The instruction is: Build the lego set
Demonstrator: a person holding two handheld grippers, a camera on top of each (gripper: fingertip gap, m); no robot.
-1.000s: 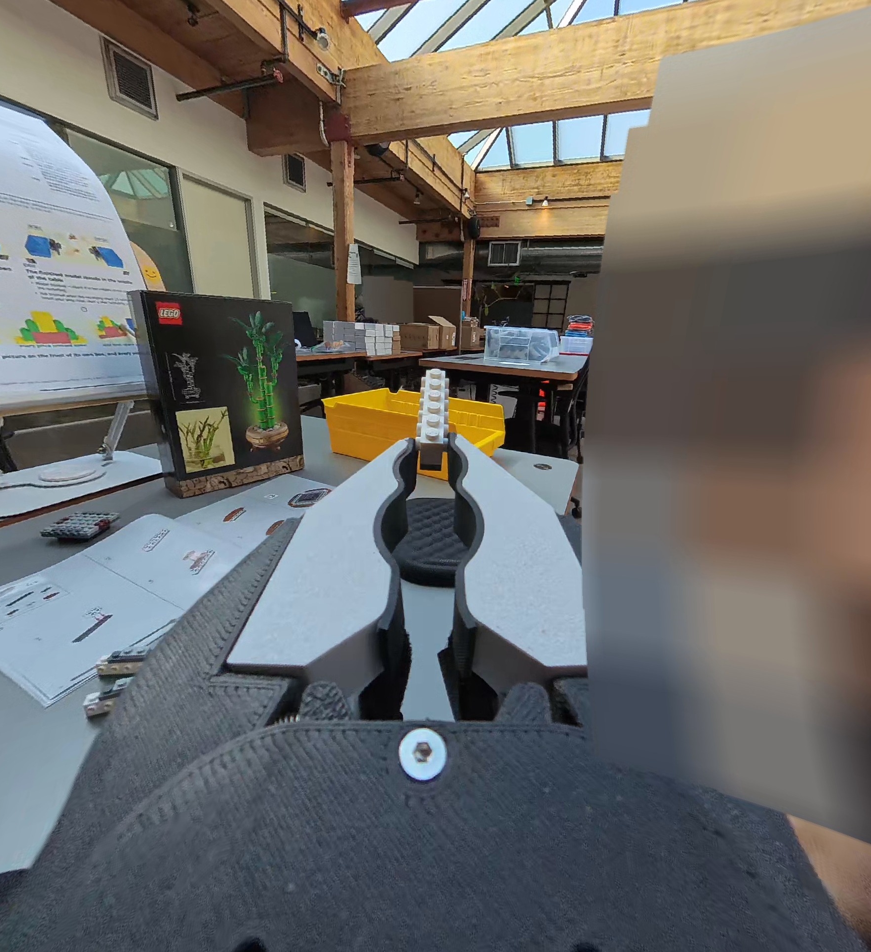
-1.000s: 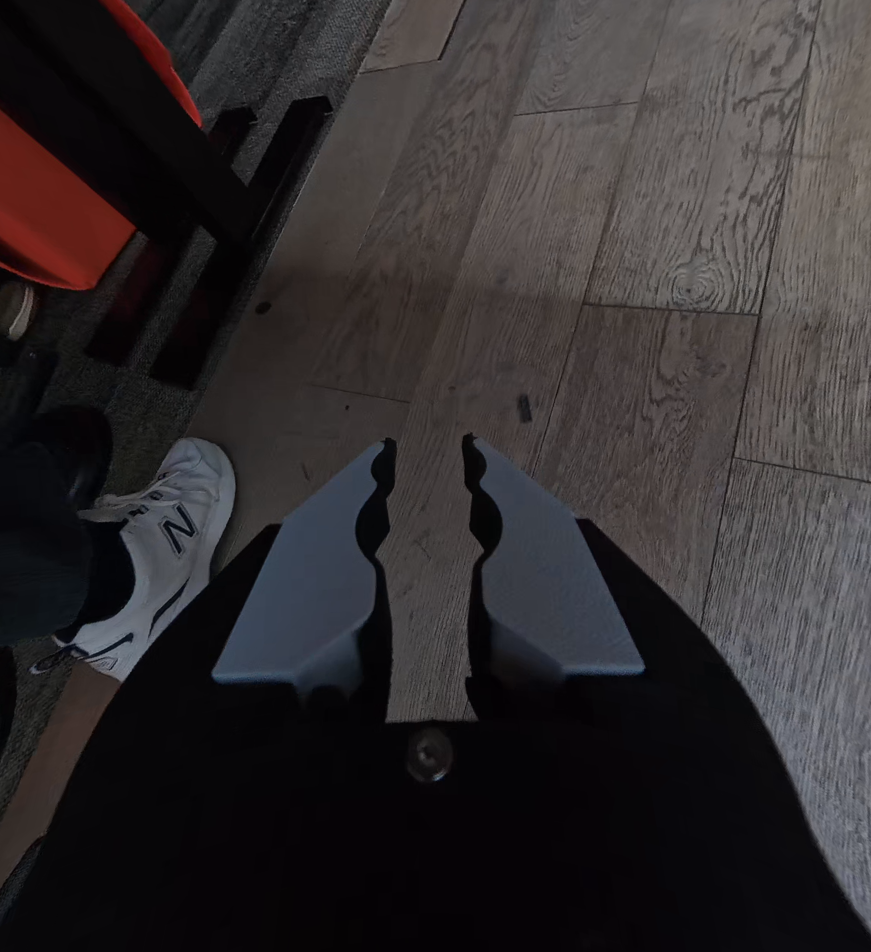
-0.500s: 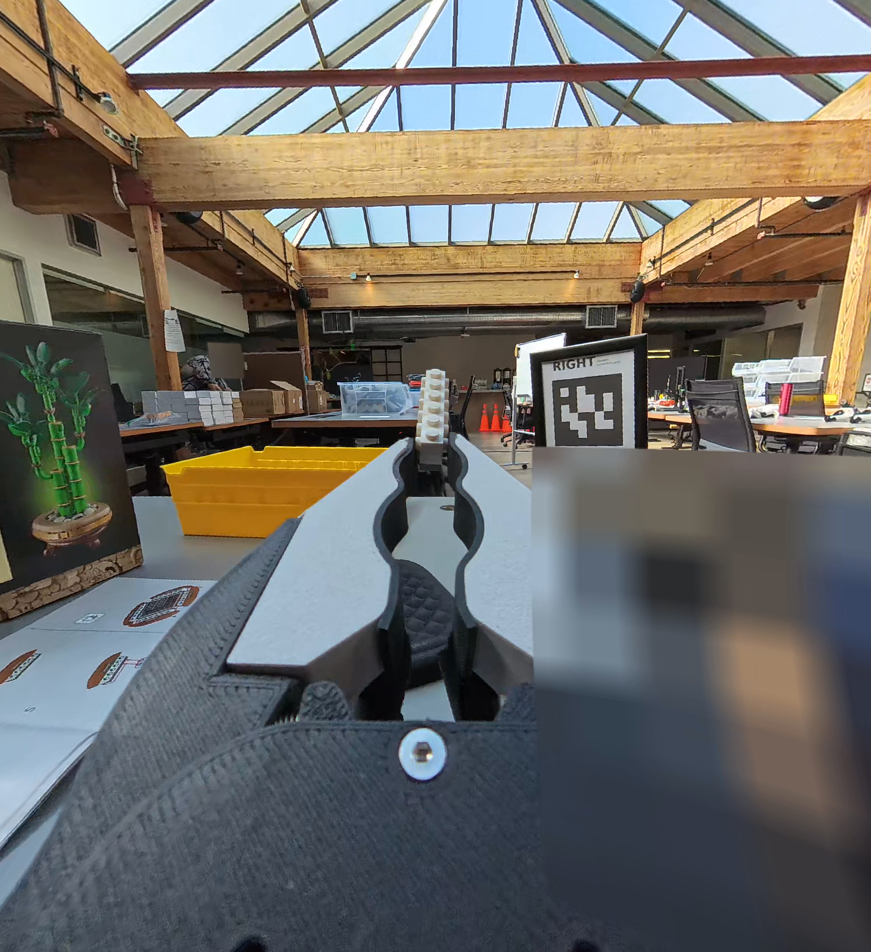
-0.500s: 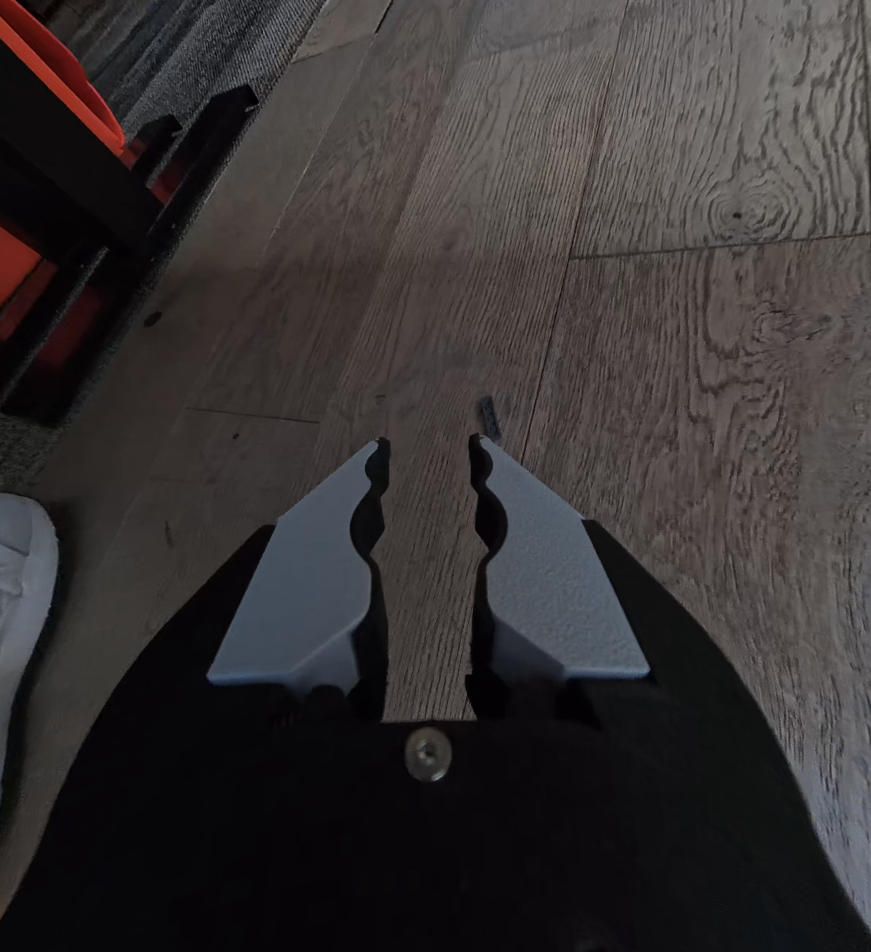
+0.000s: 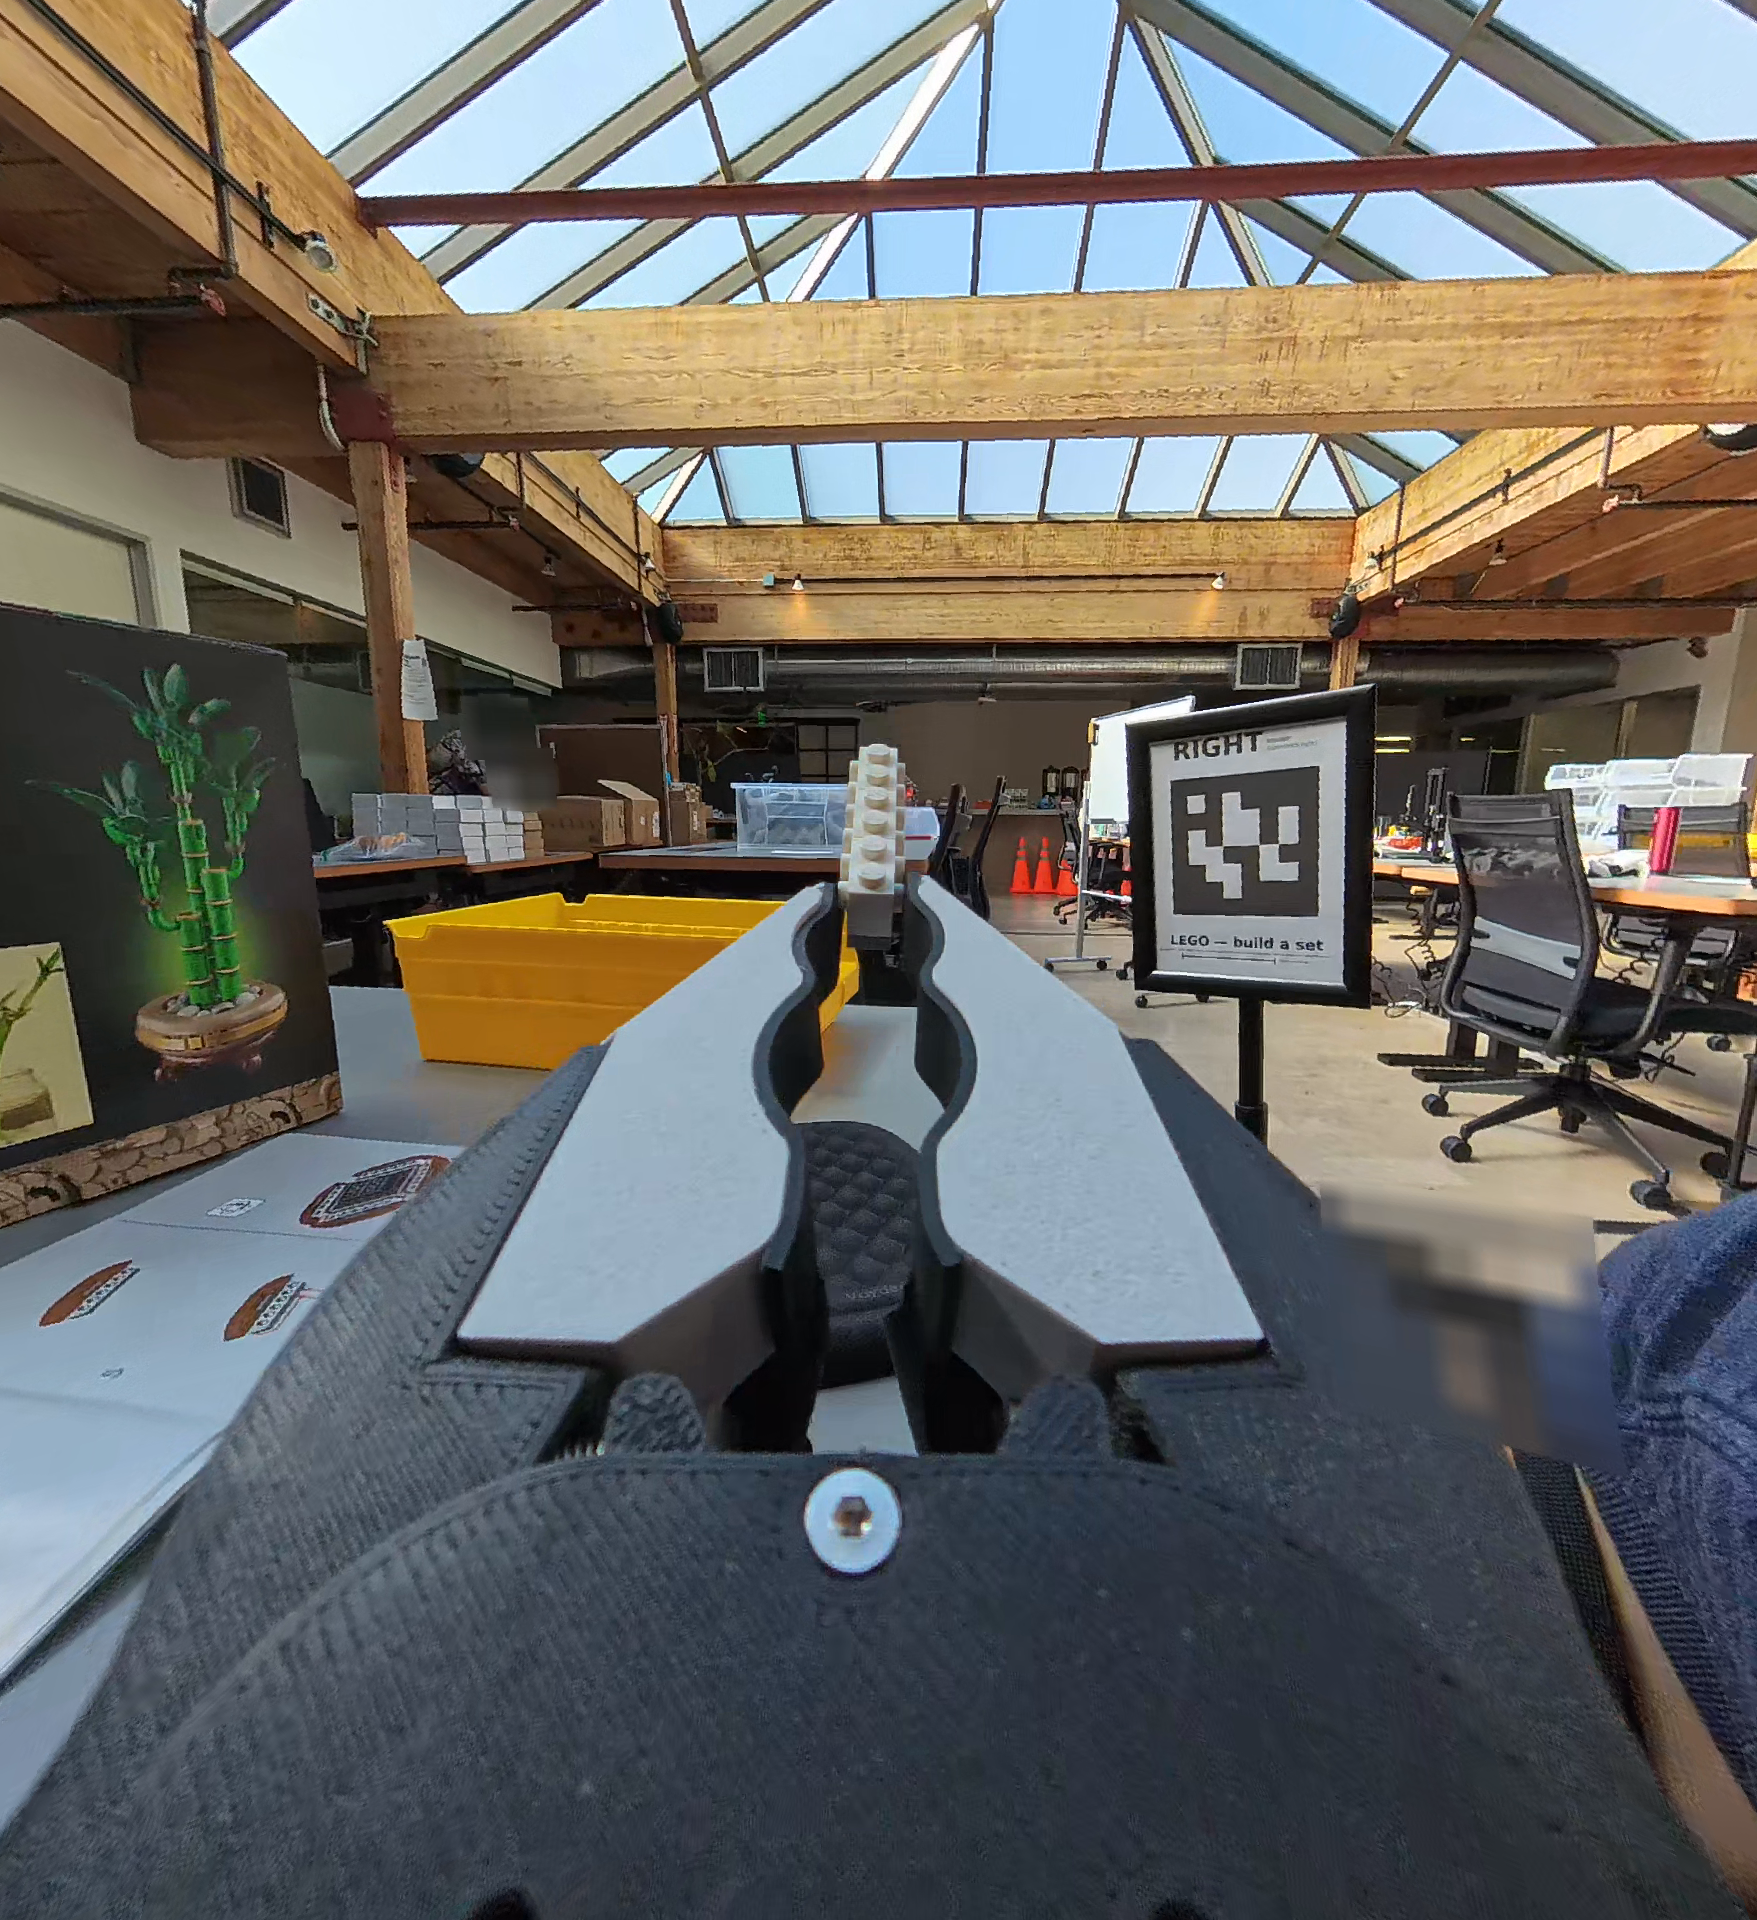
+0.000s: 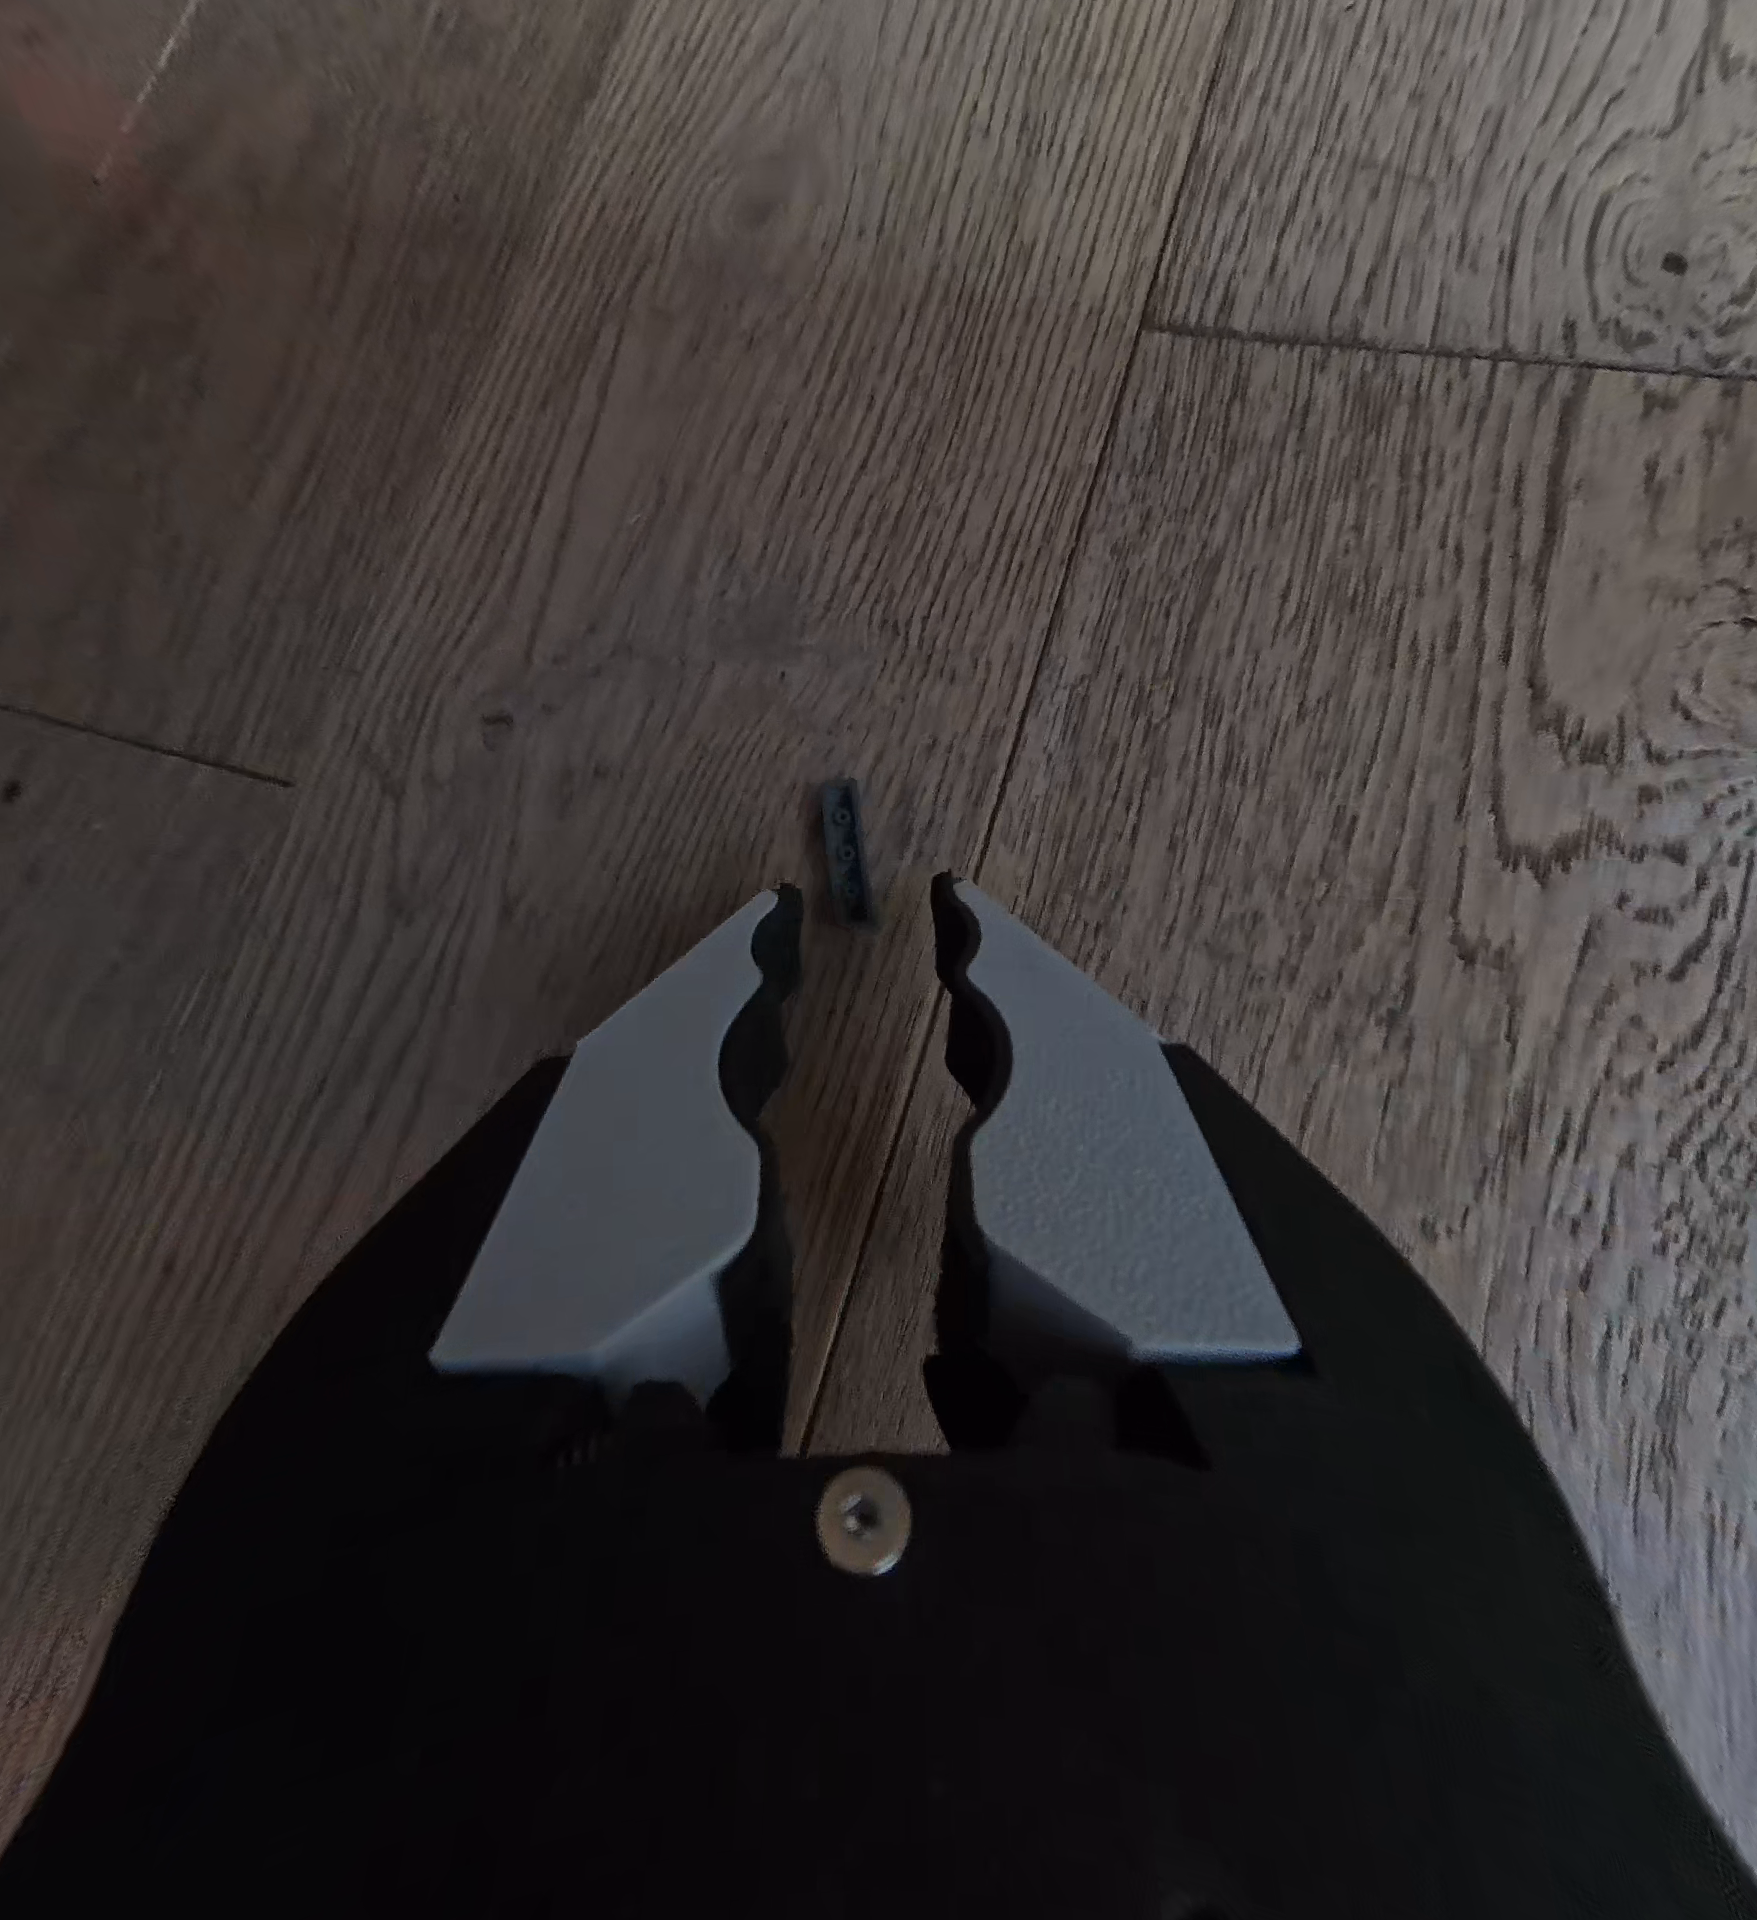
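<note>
My left gripper (image 5: pixel 876 902) is shut on a white lego piece (image 5: pixel 874 821), a studded strip that stands upright out of the fingertips, held above the grey table (image 5: pixel 375 1070). My right gripper (image 6: pixel 866 896) is open and points down at the wooden floor (image 6: pixel 1269 623). A small dark lego plate (image 6: pixel 846 852) lies on the floor just ahead of the fingertips, its near end between them. The lego set box (image 5: pixel 115 883) with a bamboo picture stands at the left of the table. The instruction sheets (image 5: pixel 126 1309) lie flat in front of it.
A yellow bin (image 5: pixel 583 966) sits on the table behind my left gripper. A framed sign on a black stand (image 5: pixel 1253 852) is at the right. Office chairs (image 5: pixel 1539 935) and other tables stand farther off. A blue sleeve (image 5: pixel 1726 1455) shows at the right edge. My hands' fingertips stand some 90 cm from each other.
The left gripper has swung right and tilted up with the white piece. The right gripper has moved down and forward over the floor until the dark plate is at its fingertips; the shoe has left view.
</note>
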